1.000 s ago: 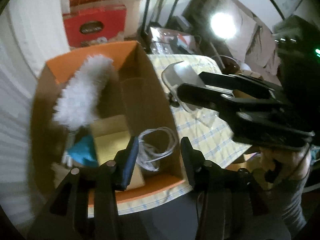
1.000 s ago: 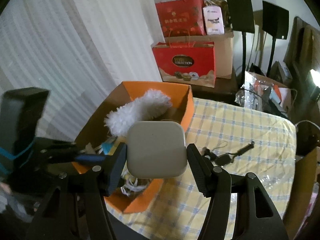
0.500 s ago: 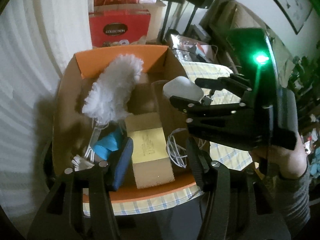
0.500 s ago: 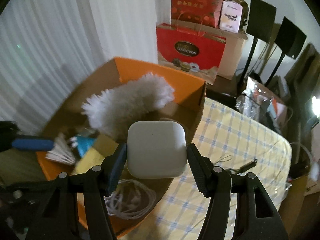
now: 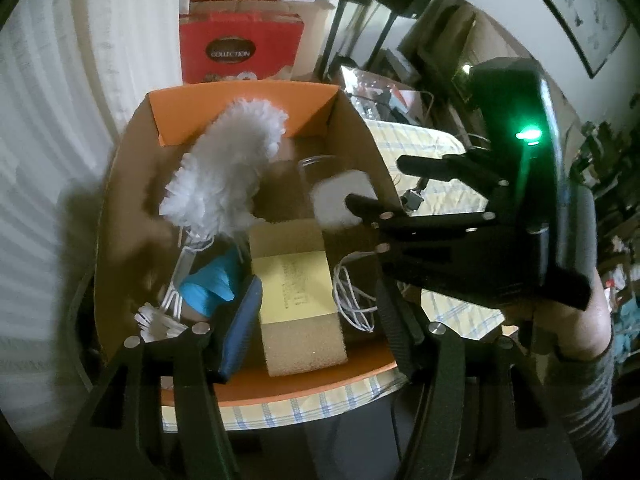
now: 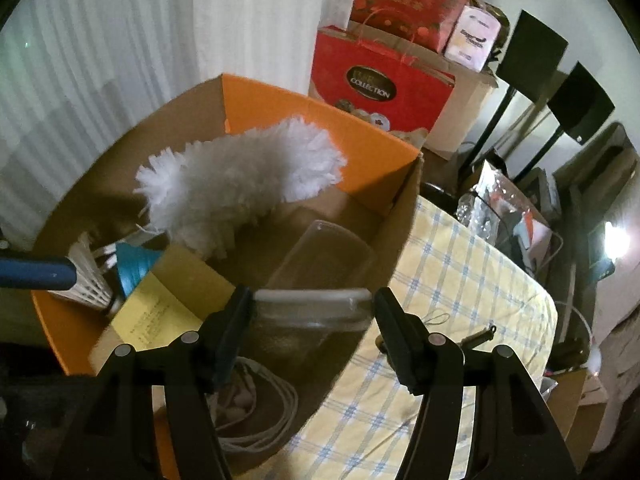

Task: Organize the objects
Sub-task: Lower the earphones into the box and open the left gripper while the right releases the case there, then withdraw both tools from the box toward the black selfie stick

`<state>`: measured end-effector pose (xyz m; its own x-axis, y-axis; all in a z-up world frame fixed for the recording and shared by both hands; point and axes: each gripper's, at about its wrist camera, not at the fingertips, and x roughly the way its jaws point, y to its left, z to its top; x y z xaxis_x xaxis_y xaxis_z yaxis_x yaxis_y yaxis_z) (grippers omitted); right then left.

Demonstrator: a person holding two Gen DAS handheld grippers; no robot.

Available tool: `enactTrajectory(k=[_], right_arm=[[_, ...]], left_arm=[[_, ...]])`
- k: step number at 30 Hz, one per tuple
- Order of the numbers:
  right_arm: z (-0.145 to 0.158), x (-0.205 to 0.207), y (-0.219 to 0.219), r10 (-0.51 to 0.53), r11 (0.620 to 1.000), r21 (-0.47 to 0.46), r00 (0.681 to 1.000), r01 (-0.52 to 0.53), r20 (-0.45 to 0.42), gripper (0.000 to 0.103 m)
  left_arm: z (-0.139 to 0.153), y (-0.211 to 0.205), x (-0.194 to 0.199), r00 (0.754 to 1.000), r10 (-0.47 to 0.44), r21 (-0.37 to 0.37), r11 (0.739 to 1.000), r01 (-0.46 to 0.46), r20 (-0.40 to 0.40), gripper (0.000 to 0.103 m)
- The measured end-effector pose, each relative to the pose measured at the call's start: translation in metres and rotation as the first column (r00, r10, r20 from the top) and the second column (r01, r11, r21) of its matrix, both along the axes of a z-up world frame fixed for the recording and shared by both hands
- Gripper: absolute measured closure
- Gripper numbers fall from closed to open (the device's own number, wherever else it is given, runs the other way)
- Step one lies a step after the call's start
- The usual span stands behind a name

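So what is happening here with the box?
A person is packing loose things into a cardboard box on a checked tablecloth. The right gripper holds a clear container with a pale lid over the box. The left gripper hangs open above it, empty; its jaws have just been opening. A duster and cable lie inside.

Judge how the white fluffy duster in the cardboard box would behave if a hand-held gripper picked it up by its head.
The duster has a shaggy head of loose fibres, so it would probably squash and slip under the pads. It looks light for its size. Its head leans against the box wall, its handle buried among other things, so it may snag when lifted.
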<state>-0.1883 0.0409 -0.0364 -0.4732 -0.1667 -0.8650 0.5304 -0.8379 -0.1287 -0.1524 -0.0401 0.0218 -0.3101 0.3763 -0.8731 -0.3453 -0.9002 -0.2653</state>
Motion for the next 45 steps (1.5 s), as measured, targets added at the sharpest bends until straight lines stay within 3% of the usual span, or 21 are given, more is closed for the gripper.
enactTrajectory(k=[4, 7, 15, 25, 28, 39, 45], right_arm=[[0.015, 0.005, 0.013, -0.013, 0.998, -0.068, 1.0, 0.013, -0.003, 0.038], [0.027, 0.008, 0.026, -0.034, 0.99, -0.136, 0.999, 0.034, 0.007, 0.037], [0.051, 0.03, 0.061, -0.069, 0.971, -0.228, 0.998, 0.066, -0.004, 0.032], [0.057, 0.044, 0.111, -0.146, 0.949, -0.28, 0.989, 0.145, 0.017, 0.03], [0.056, 0.044, 0.124, -0.168, 0.943, -0.287, 0.985, 0.168, 0.023, 0.03], [0.047, 0.037, 0.171, -0.254, 0.917, -0.304, 0.966, 0.258, 0.054, 0.029], [0.041, 0.027, 0.191, -0.287, 0.906, -0.306, 0.956, 0.293, 0.065, 0.024]], left_arm=[[0.0, 0.0, 0.001, 1.0, 0.001, 0.01, 1.0, -0.001, 0.0, 0.045], [0.002, 0.001, 0.002, 1.0, 0.003, 0.023, 1.0, -0.003, -0.001, 0.034], [0.008, 0.018, 0.011, 1.0, -0.018, 0.039, 0.999, 0.018, -0.012, 0.025], [0.011, 0.054, 0.016, 0.998, -0.048, 0.061, 0.997, 0.05, -0.028, 0.014], [0.011, 0.068, 0.015, 0.997, -0.067, 0.067, 0.995, 0.068, -0.03, 0.004], [0.002, 0.117, -0.001, 0.993, -0.114, 0.056, 0.992, 0.114, -0.012, 0.004], [0.001, 0.121, -0.013, 0.998, -0.067, 0.101, 0.993, 0.067, -0.003, 0.004]])
